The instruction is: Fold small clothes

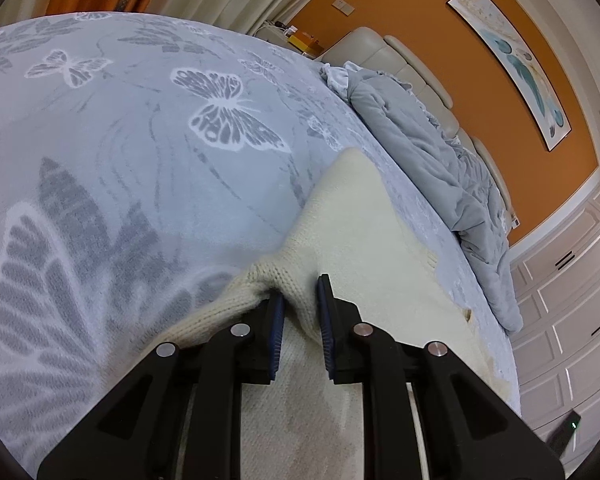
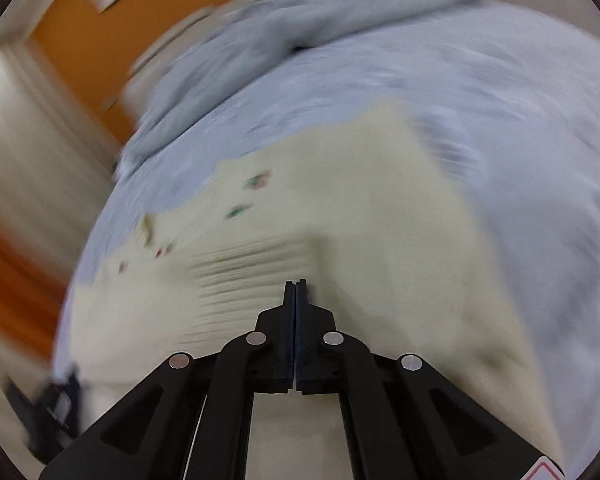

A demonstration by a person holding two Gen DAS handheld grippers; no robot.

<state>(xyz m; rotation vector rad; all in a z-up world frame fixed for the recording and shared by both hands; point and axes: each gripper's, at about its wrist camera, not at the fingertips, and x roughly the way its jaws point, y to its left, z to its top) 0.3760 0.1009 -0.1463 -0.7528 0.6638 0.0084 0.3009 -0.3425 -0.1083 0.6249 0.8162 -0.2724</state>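
Blue-grey bedspread (image 1: 112, 152) with a butterfly print fills both views, and a rumpled grey quilt (image 1: 440, 168) lies bunched along its edge at about two o'clock in the left wrist view. On the bedspread lies the thing I am folding, a cream knitted sweater (image 1: 352, 216), spread mostly flat; in the right wrist view it covers the middle, with small red and green flecks towards ten o'clock.

I judge that I am mid-fold. My left gripper (image 1: 300, 320) has a raised ridge of knit between its blue pads (image 1: 277, 332); the jaws stand narrow and appear to pinch that fold, though I cannot be sure that both pads press on it. My right gripper (image 2: 296, 292) shows its jaws together, nothing between them, tips hanging over the ribbed part of the sweater. That view is streaked with blur, so I take that hand to be travelling.

Next, I think, the right hand needs to open over an edge or corner and take hold, so both can carry the cloth across together. Both grippers tilt down at the bed, the right more steeply.
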